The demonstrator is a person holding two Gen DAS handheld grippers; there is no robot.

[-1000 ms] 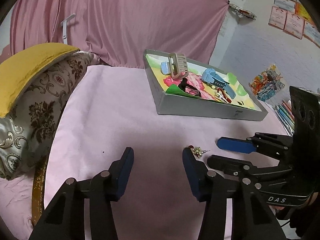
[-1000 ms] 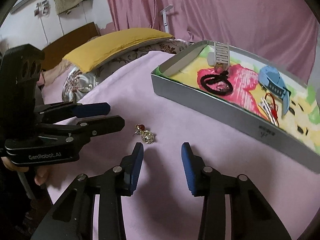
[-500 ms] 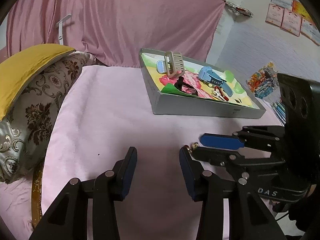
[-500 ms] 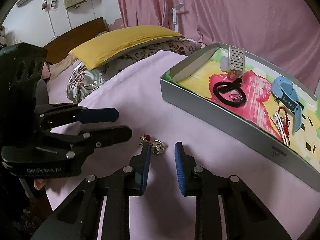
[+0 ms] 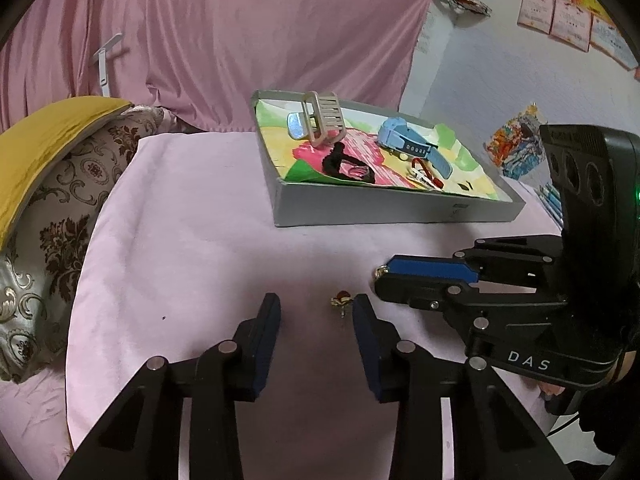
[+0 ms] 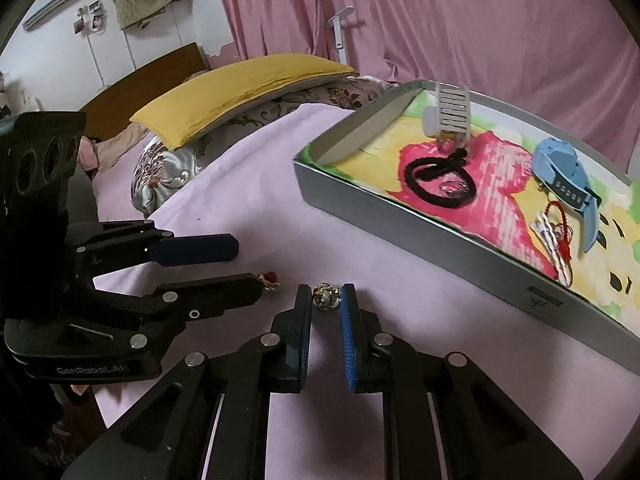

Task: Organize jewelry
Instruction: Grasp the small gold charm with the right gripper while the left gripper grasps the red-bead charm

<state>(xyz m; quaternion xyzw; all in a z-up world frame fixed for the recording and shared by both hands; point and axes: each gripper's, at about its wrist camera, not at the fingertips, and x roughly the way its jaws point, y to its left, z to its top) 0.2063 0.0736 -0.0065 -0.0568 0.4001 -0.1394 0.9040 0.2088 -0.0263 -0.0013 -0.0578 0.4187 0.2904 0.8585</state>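
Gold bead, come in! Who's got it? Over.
Right gripper pinching gold bead on the pink cloth. Left gripper open beside red charm. Tray path unblocked.

Loose on the pink cloth (image 6: pixel 400 280): two small jewelry pieces, one gold ball charm (image 6: pixel 326 297) and one gold piece with a red bead (image 6: pixel 269 279).

One grey tray (image 6: pixel 400 216). In it:
- one blue watch (image 6: pixel 568 176)
- one black hair tie (image 6: pixel 434 182)
- one beige hair claw (image 6: pixel 452 114)
- one red-corded trinket (image 6: pixel 556 232)

Two grippers: left gripper (image 5: pixel 314 316), right gripper (image 6: pixel 325 320).

Two pillows stacked: one yellow pillow (image 6: pixel 240 88), one patterned pillow (image 5: pixel 52 216).
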